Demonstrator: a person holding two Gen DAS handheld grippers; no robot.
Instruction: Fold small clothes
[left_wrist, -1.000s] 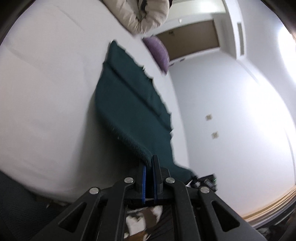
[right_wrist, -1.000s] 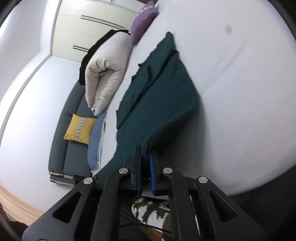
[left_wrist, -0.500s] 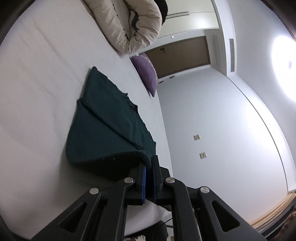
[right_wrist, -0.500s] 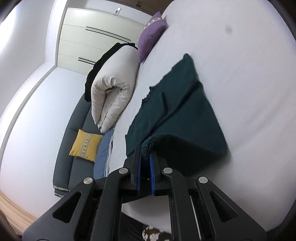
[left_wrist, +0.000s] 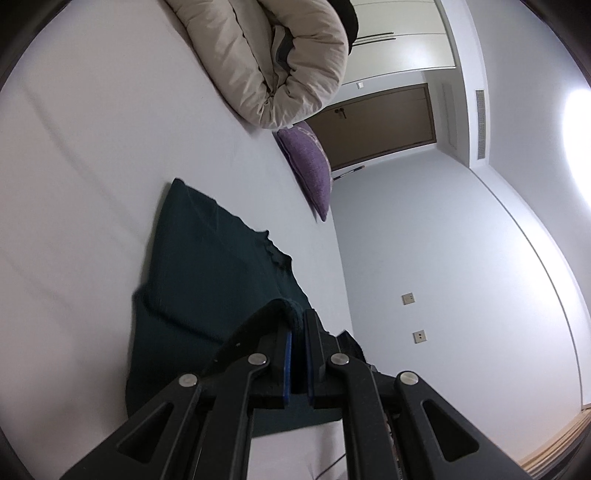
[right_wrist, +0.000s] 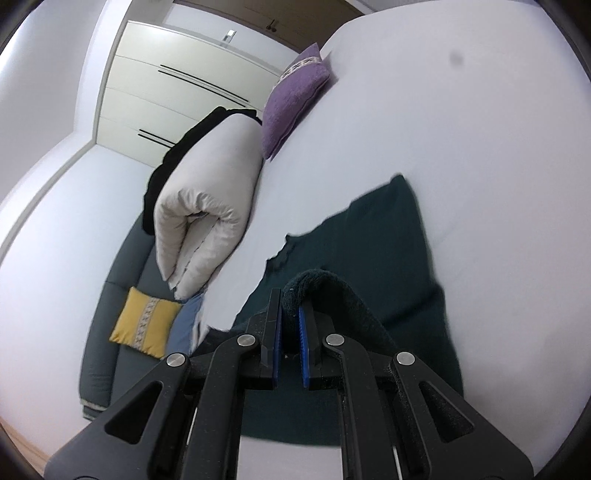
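Pinching a thick rolled hem between blue pads, the left hand-held gripper (left_wrist: 298, 325) was clenched on the dark green garment (left_wrist: 207, 273), and the right hand-held gripper (right_wrist: 291, 306) was clamped on another bunched edge of the same cloth. The garment was a soft, fuzzy knit, lying mostly flat on the white bed (left_wrist: 85, 155) just ahead of both tools, with its near edge lifted and curled over toward the far part. A crease ran across it ahead of the left tool, and its far edge showed a ragged, notched outline. The bed sheet was smooth, with faint shallow wrinkles. Farther out past the garment lay a square purple pillow (left_wrist: 310, 173) with a nubby weave, at the bed's edge. Beside it sat a puffy cream duvet (right_wrist: 207, 206), rolled into a fat fold. Left of the right tool, beyond the bed, a grey sofa (right_wrist: 107, 332) carried a yellow cushion (right_wrist: 144, 321) with a patterned central stripe.
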